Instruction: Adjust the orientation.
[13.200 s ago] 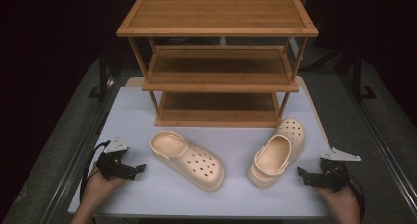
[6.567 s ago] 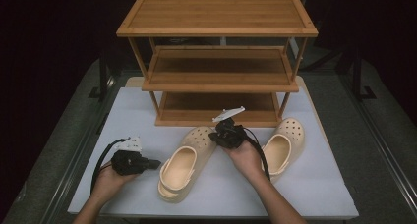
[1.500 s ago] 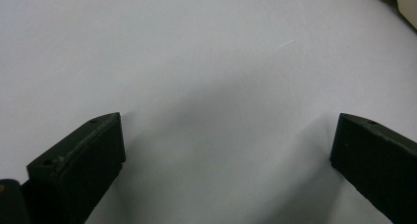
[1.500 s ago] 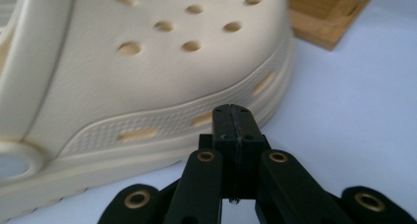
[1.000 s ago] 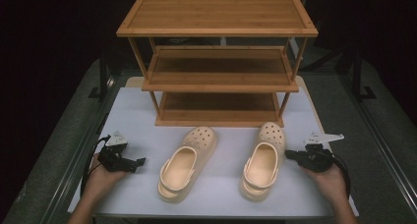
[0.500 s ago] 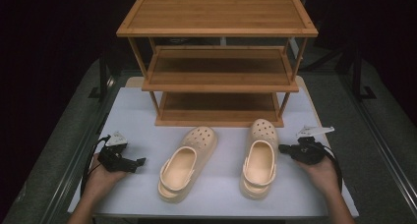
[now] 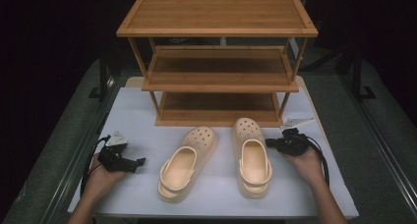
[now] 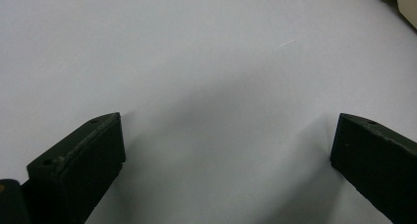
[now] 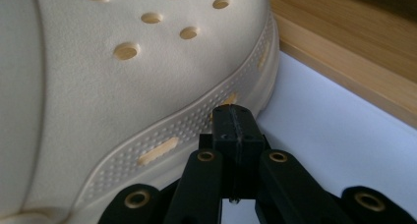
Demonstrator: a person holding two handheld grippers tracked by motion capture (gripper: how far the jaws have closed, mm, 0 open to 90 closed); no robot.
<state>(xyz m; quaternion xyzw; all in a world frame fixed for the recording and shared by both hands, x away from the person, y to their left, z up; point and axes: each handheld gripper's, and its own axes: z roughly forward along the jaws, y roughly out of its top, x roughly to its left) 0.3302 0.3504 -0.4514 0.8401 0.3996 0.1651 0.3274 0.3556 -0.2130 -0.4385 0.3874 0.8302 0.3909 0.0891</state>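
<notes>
High view first: 2 cream clogs sit on the white table (image 7: 137, 111) in front of a 3-tier wooden shoe rack (image 7: 219, 62). The right clog (image 7: 252, 156) lies straight, toe pointing to 12 o'clock at the rack's bottom shelf, just short of it. The left clog (image 7: 188, 161) is angled, toe toward about 1 o'clock, and the 2 are close but apart. The right gripper (image 7: 269, 142) sits at 3 o'clock of the right clog, tips pointing to 9 o'clock and right up against the shoe's side near the toe. The left gripper (image 7: 141, 161) rests on the table at 9 o'clock of the left clog, tips aimed to 3 o'clock, with a gap to the shoe.

Left gripper view: the left gripper's jaws are spread wide, nothing between them but bare white table, and a sliver of clog peeks in at the 1 o'clock corner.

Right gripper view: the right gripper's jaws are pressed together with nothing between them, tip touching the dotted sole edge of the right clog. The rack's wooden base runs across at 2 o'clock.
</notes>
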